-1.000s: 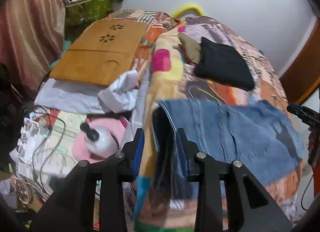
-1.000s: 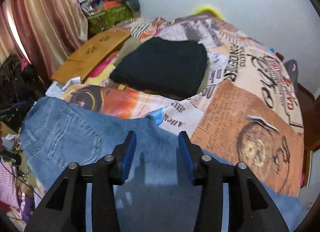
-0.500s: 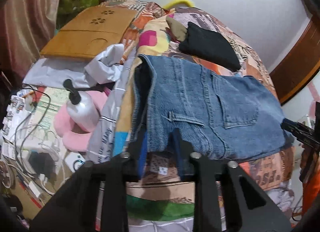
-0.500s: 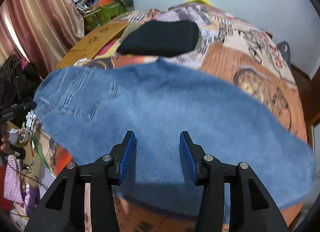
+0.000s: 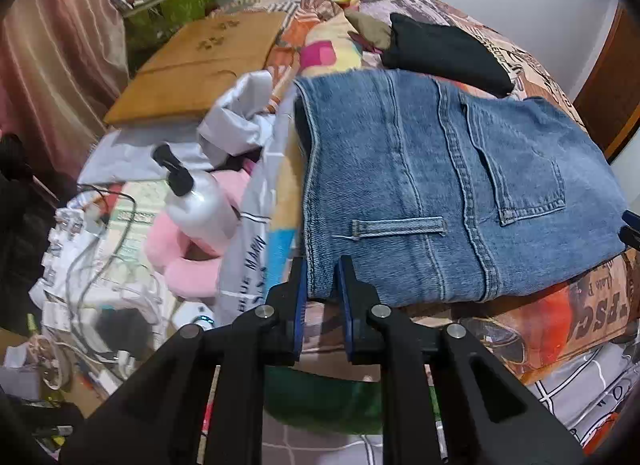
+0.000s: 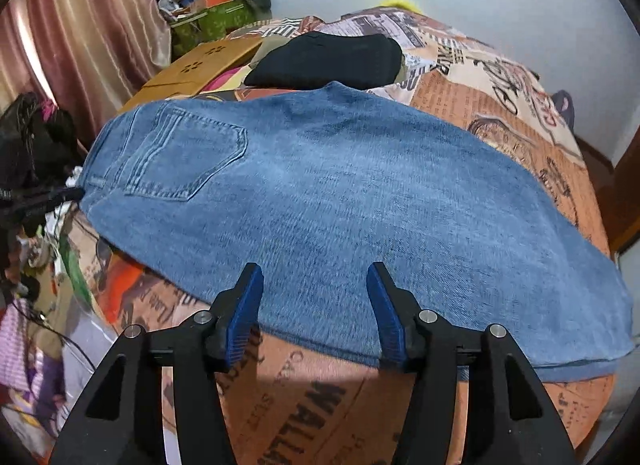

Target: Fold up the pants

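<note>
- On the bed, folded blue jeans lie flat, long axis crosswise.
- Left gripper pinches the waistband corner, jaws narrow.
- Right gripper, jaws wide and empty, hovers at the near leg edge.

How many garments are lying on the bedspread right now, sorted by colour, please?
Blue: 1, the jeans, waistband corner pinched in the left gripper; the right gripper is open at their edge.
Black: 1, the folded black garment.
Olive: 1, an olive cloth under it.
Total: 3
</note>
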{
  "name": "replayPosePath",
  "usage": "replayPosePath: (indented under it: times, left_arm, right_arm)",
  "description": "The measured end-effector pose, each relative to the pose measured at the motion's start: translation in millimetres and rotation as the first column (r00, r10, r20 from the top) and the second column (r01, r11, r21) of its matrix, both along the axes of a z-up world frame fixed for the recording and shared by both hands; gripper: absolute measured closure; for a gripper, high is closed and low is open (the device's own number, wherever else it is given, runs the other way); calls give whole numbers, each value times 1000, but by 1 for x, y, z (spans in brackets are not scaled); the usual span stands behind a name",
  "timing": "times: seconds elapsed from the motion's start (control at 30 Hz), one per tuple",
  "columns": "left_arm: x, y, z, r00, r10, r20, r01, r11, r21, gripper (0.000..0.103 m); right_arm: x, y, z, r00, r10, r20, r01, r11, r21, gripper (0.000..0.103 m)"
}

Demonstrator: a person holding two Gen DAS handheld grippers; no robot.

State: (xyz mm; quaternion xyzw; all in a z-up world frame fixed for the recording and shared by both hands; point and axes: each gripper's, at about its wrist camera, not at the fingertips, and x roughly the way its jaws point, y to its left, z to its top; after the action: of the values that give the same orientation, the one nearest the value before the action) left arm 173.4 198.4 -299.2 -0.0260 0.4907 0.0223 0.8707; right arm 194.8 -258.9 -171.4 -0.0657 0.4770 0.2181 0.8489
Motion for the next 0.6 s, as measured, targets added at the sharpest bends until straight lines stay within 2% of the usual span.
replayPosePath:
  times: [0.1, 0.2, 0.33, 0.47, 0.53, 0.6]
  left_arm:
    - [-4, 6, 19, 999, 27, 21, -27, 1000, -7, 81]
    - [-4, 8, 45, 995, 51, 84, -53, 998, 19, 81]
    - [9, -2, 61, 991, 43, 124, -42, 999, -13, 81]
    - [29, -26, 35, 997, 25, 73, -30, 997, 64, 80]
    - [36, -27, 12, 999, 51, 15, -53, 993, 106, 80]
    - [37, -19, -5, 996, 88, -27, -84, 991, 108, 76]
  right_arm:
    - [0, -9, 8, 1000, 0, -8, 0, 1000, 20, 51]
    - [6, -25, 20, 999, -41, 23, 40, 998, 52, 51]
    - [22, -40, 18, 992, -117, 38, 115, 991, 61, 51]
    - [27, -56, -12, 987, -162, -16, 163, 986, 22, 51]
    - [17, -65, -12, 986, -165, 21, 164, 986, 44, 49]
    - [8, -78, -10, 982, -189, 21, 188, 981, 48, 45]
